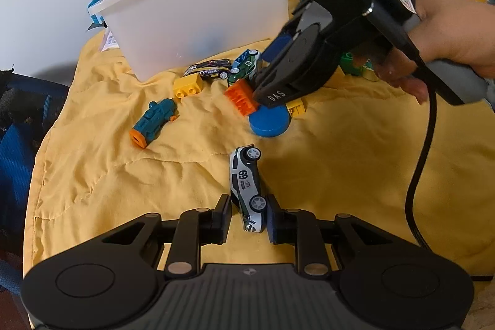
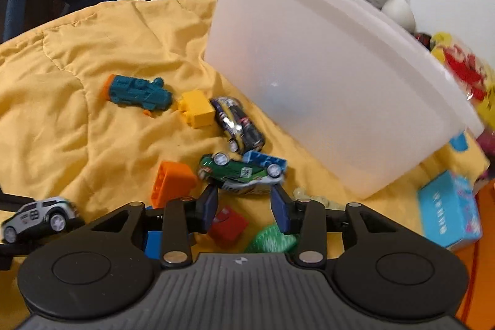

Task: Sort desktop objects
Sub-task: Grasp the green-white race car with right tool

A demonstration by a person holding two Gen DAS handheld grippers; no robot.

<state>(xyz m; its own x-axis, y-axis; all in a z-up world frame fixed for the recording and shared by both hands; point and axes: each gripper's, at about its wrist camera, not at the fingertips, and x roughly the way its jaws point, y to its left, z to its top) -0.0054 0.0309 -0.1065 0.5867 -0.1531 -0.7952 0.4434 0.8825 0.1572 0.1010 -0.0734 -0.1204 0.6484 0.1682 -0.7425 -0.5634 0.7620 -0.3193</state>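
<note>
Left gripper [image 1: 249,215] is clamped on the white 69 car [image 1: 246,187], held on its side over the yellow blanket [image 1: 102,175]. Right gripper [image 2: 244,203] is seen parted, jaws either side of the green car [image 2: 239,173], contact unclear. Orange block [image 2: 171,183], yellow block [image 2: 196,109], teal toy [image 2: 137,92] and dark car [image 2: 238,124] are scattered before the white bin [image 2: 309,76].

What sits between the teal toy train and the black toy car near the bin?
A yellow building block lies between the teal toy train and the black toy car, close against both. The right wrist view shows it best; the left wrist view agrees.
</note>
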